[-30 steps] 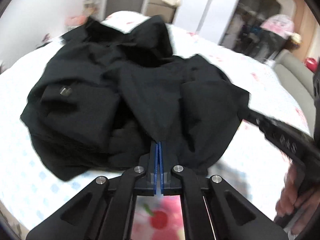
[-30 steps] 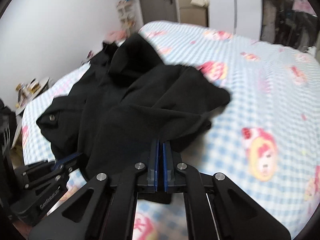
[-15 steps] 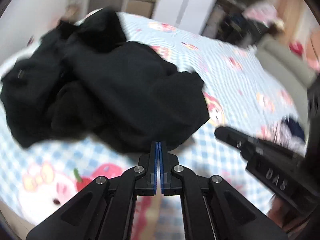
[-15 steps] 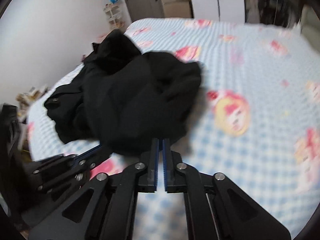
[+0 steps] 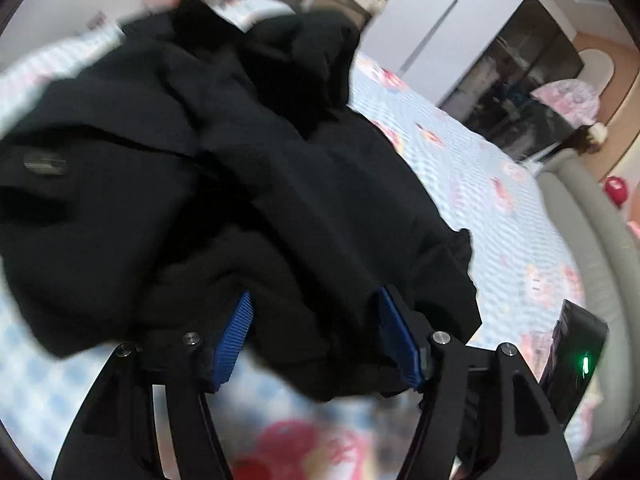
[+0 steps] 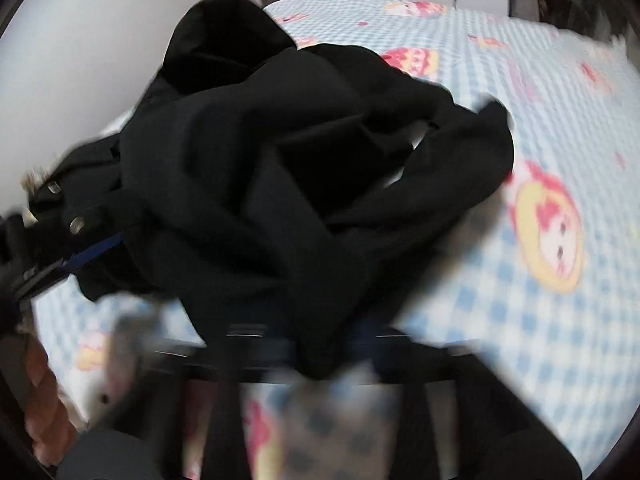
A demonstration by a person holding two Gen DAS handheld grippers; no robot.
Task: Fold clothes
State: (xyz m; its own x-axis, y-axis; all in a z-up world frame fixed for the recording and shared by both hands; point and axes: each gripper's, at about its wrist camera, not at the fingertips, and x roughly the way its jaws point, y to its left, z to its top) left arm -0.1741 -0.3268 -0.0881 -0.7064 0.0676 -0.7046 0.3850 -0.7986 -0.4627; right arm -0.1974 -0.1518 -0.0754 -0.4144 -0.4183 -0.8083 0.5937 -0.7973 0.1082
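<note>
The crumpled black cloth garment [image 5: 248,184] lies heaped on the blue checked bed [image 5: 500,216]; the left gripper [image 5: 316,336], clenched a moment ago, now gapes (cloth released); the right gripper's [image 6: 316,344] jaws blur, state unclear; unfolded.

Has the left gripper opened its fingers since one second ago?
Yes. The left gripper had its blue pads pressed together then; now they stand wide apart, with the black garment bunched between them.
</note>
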